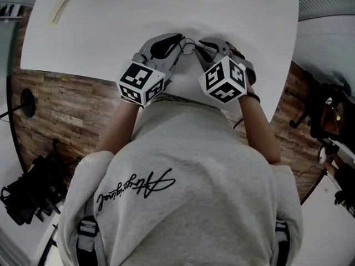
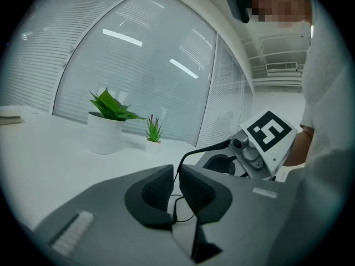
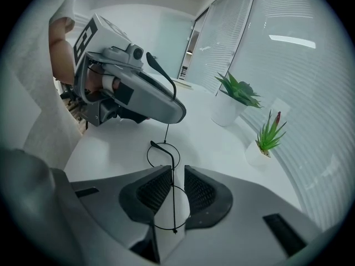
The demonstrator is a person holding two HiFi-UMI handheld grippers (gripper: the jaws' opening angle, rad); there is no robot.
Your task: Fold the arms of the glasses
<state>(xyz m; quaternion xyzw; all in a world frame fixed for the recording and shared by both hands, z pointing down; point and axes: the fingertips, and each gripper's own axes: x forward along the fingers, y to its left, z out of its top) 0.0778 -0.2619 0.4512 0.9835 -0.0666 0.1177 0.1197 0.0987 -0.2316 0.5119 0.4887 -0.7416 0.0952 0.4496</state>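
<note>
Thin black wire glasses (image 1: 189, 45) with round rims hang between my two grippers above the white table (image 1: 100, 32). My left gripper (image 1: 180, 43) (image 2: 177, 173) is shut on one thin arm (image 2: 205, 148), whose dark curved end rises to the right. In the right gripper view the round rims (image 3: 162, 155) hang below the left gripper (image 3: 138, 93). One rim and a straight wire pass between the jaws of my right gripper (image 1: 199, 44) (image 3: 177, 176). Those jaws stand slightly apart, and the pads (image 3: 155, 190) do not press on the wire.
A large potted plant (image 2: 108, 126) (image 3: 236, 101) and a small one (image 2: 153, 134) (image 3: 269, 137) stand at the table's far side by the window blinds. A pale stick (image 1: 62, 4) lies at the far left. The table's near edge (image 1: 83, 73) is just under my hands.
</note>
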